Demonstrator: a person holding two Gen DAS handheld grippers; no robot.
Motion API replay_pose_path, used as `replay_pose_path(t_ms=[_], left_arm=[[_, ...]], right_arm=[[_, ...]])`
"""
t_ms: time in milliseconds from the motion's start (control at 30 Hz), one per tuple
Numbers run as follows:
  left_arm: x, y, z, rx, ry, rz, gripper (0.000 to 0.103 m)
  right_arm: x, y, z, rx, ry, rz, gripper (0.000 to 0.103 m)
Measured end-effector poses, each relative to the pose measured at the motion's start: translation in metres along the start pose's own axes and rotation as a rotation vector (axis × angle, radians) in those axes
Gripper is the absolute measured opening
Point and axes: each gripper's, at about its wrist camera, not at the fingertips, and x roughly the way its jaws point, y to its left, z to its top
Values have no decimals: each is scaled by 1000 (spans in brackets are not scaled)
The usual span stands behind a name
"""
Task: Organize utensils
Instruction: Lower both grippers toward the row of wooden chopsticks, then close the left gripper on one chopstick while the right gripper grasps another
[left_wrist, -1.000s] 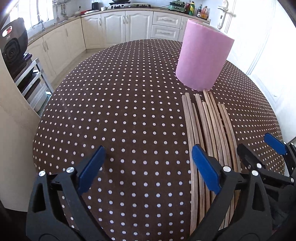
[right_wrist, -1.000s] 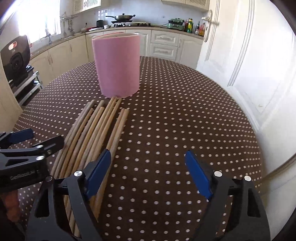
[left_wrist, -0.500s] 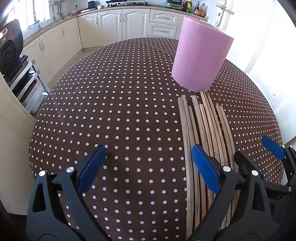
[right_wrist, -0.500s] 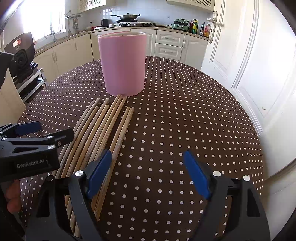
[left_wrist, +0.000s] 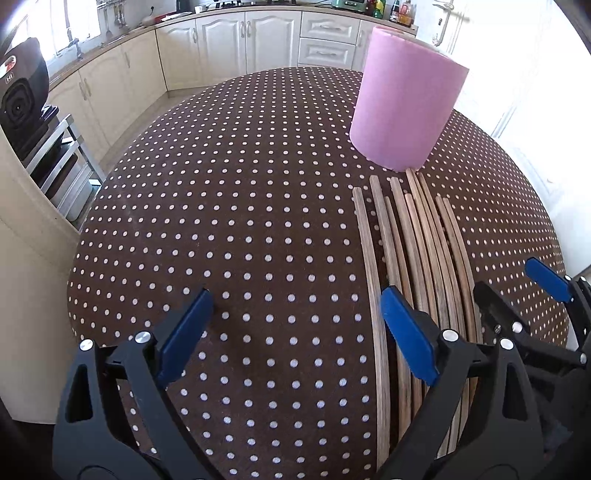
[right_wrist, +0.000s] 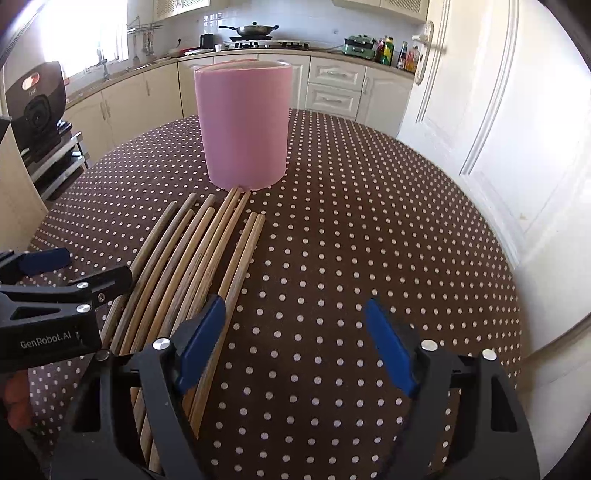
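Several wooden chopsticks (left_wrist: 417, 258) (right_wrist: 192, 258) lie side by side on the brown polka-dot tablecloth (left_wrist: 221, 221), their far ends reaching a tall pink cylindrical holder (left_wrist: 402, 99) (right_wrist: 243, 125) that stands upright. My left gripper (left_wrist: 295, 314) is open over bare cloth, its right finger just above the leftmost sticks. My right gripper (right_wrist: 295, 321) has its jaws closing with nothing between them, and its left finger hovers over the rightmost sticks. Each gripper shows in the other's view: the right gripper (left_wrist: 517, 284) and the left gripper (right_wrist: 86, 266).
The round table's edge (right_wrist: 509, 258) curves close to a white door (right_wrist: 517, 110) on the right. A black appliance (left_wrist: 18, 103) sits on a metal rack to the left. Cream kitchen cabinets (left_wrist: 240, 40) line the back. A hand's fingers (right_wrist: 14, 402) show at lower left.
The right gripper's jaws have narrowed slightly. The left gripper has drifted a little, so the holder looks slightly nearer. The chopsticks and holder have not moved.
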Motion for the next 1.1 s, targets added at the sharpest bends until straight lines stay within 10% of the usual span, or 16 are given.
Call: replay_pose_path(t_ms=[367, 667, 800, 900, 1100], left_arm=[[4, -2, 0, 0, -10, 49, 85], [-7, -13, -8, 38, -71, 33, 41], [-9, -16, -12, 86, -95, -28, 13], [-13, -13, -16, 121, -88, -73, 9], [-20, -3, -21, 149, -55, -165, 7]], right_arm=[[7, 4, 8, 10, 17, 28, 71], [4, -5, -2, 25, 49, 11, 66], [1, -4, -4, 10, 43, 25, 53], [0, 2, -4, -24, 24, 67, 19], [4, 0, -1, -55, 11, 142, 5]])
